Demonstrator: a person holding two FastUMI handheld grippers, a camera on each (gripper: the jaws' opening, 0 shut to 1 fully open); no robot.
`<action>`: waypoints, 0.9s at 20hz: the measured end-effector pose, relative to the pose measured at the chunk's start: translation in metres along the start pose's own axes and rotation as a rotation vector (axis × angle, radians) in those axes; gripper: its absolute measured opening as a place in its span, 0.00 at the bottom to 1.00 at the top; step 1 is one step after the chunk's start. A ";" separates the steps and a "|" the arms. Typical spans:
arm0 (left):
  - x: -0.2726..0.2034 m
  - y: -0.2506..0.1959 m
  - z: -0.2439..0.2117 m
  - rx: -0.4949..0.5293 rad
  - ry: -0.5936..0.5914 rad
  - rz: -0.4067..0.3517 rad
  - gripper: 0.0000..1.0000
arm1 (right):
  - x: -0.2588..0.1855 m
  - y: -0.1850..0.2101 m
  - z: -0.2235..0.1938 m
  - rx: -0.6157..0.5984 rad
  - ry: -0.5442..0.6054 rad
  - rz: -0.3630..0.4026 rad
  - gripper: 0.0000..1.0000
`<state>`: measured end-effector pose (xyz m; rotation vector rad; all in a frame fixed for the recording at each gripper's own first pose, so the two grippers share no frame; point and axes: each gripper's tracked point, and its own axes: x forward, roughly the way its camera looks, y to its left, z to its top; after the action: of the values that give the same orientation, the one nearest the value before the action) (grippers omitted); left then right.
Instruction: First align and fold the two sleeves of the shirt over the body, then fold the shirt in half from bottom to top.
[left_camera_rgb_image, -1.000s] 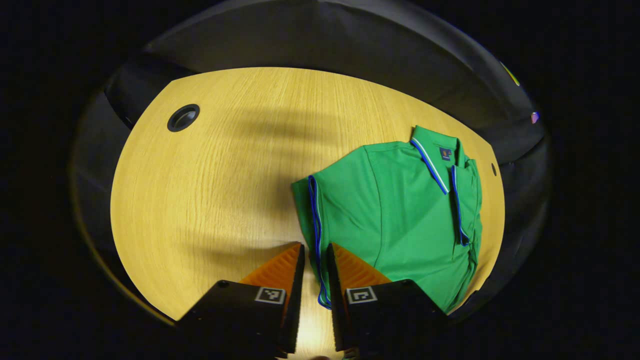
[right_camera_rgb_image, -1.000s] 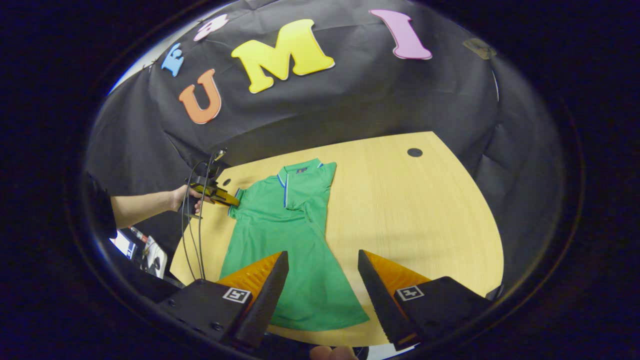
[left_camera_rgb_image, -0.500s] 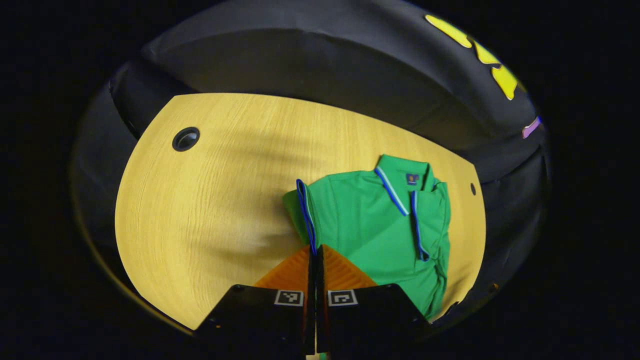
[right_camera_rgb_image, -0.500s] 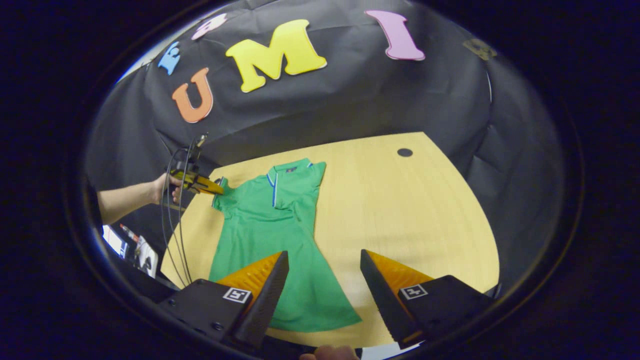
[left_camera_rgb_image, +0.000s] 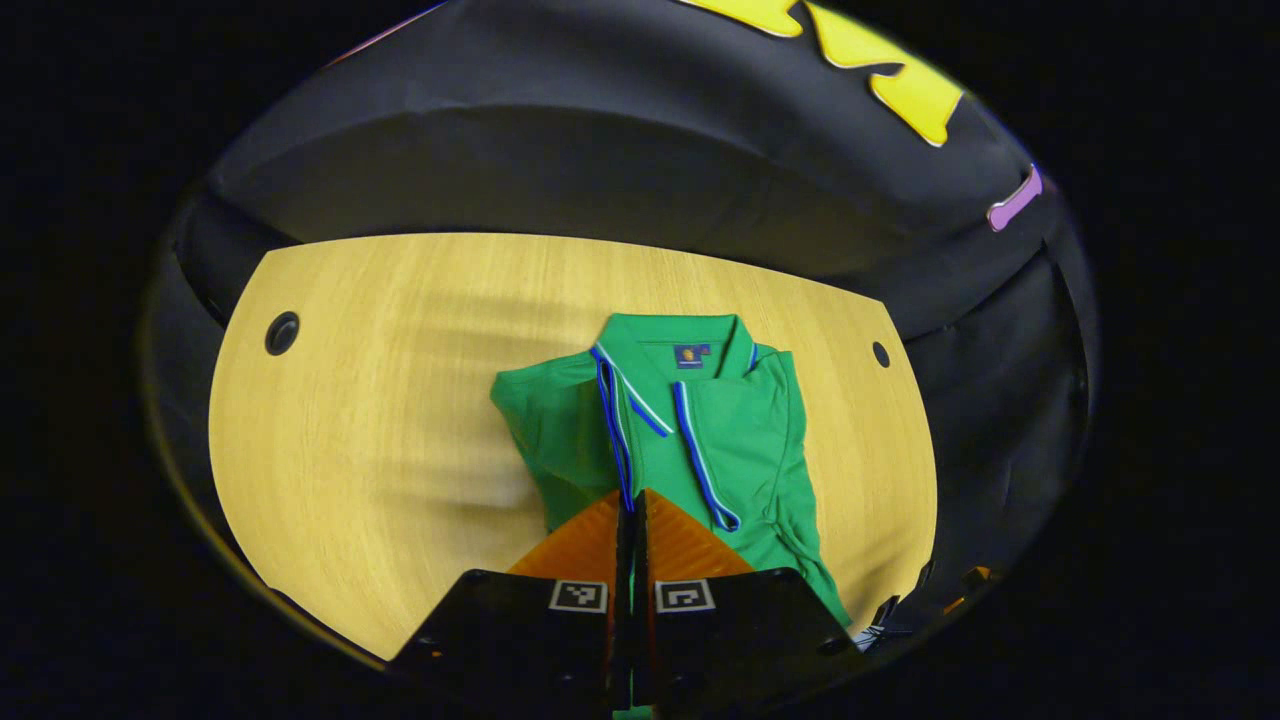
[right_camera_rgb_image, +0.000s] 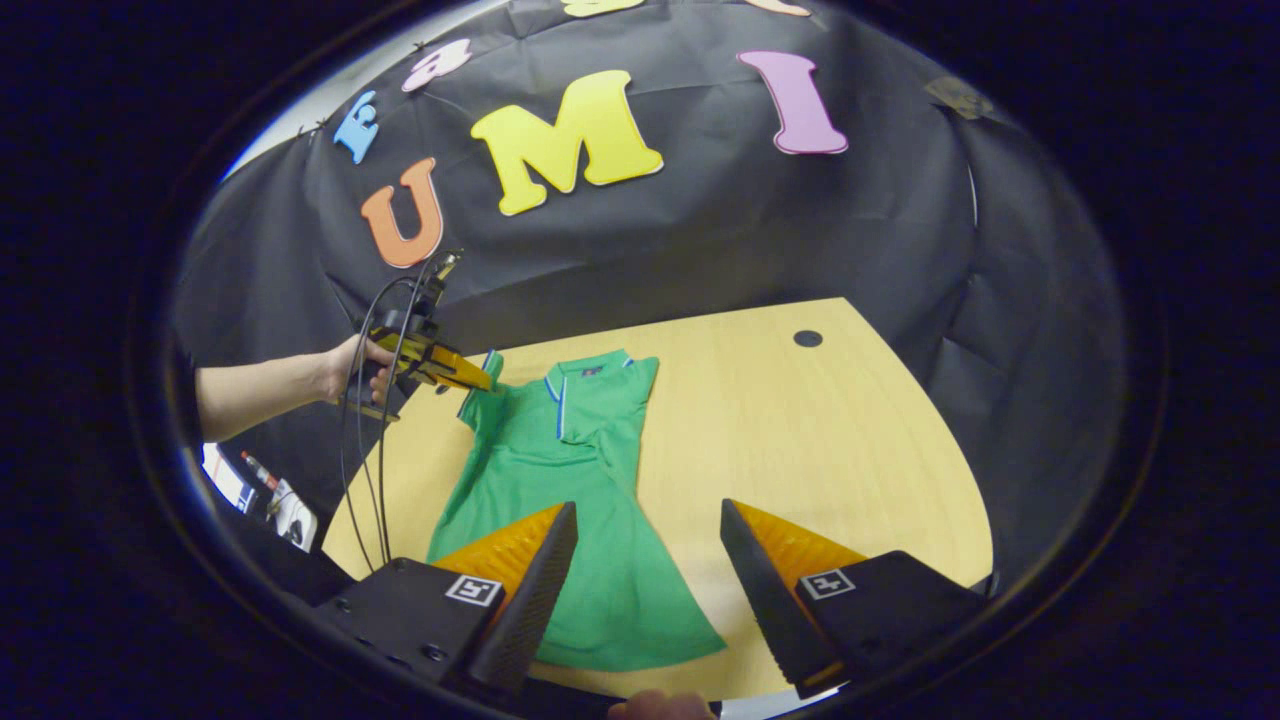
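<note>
A green polo shirt (right_camera_rgb_image: 570, 480) with blue-and-white trim lies on the wooden table (right_camera_rgb_image: 820, 440), collar toward the booth wall. One sleeve is folded over the body on the side nearer my right gripper. My left gripper (left_camera_rgb_image: 631, 515) is shut on the blue-edged cuff of the other sleeve (left_camera_rgb_image: 560, 420) and holds it raised above the table. That same gripper (right_camera_rgb_image: 478, 380) also appears at the shirt's shoulder in the right gripper view, held by a hand (right_camera_rgb_image: 350, 365). My right gripper (right_camera_rgb_image: 645, 560) hangs open above the shirt's bottom hem, touching nothing.
A round cable hole (left_camera_rgb_image: 282, 333) sits at the table's left in the left gripper view, a smaller one (left_camera_rgb_image: 880, 354) at its right. Black cables (right_camera_rgb_image: 365, 470) hang from the left gripper. Bare table stretches to the shirt's right (right_camera_rgb_image: 860, 480) in the right gripper view.
The left gripper closed on the sleeve cuff, then lifted it and carried it over toward the collar. The right gripper has stayed open over the hem.
</note>
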<state>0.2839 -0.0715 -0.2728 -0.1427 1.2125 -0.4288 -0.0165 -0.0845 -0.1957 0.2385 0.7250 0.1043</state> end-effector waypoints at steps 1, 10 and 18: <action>0.008 -0.005 -0.002 0.001 0.007 0.003 0.04 | -0.002 -0.002 -0.002 0.002 -0.002 -0.010 0.92; 0.075 -0.053 -0.007 -0.020 0.018 -0.020 0.05 | -0.037 -0.065 -0.020 0.055 -0.008 -0.145 0.92; 0.065 -0.076 -0.004 0.022 -0.025 -0.030 0.60 | -0.031 -0.080 -0.018 -0.008 0.013 -0.171 0.92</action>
<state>0.2796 -0.1652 -0.3059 -0.1472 1.1818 -0.4653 -0.0508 -0.1637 -0.2090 0.1673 0.7547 -0.0534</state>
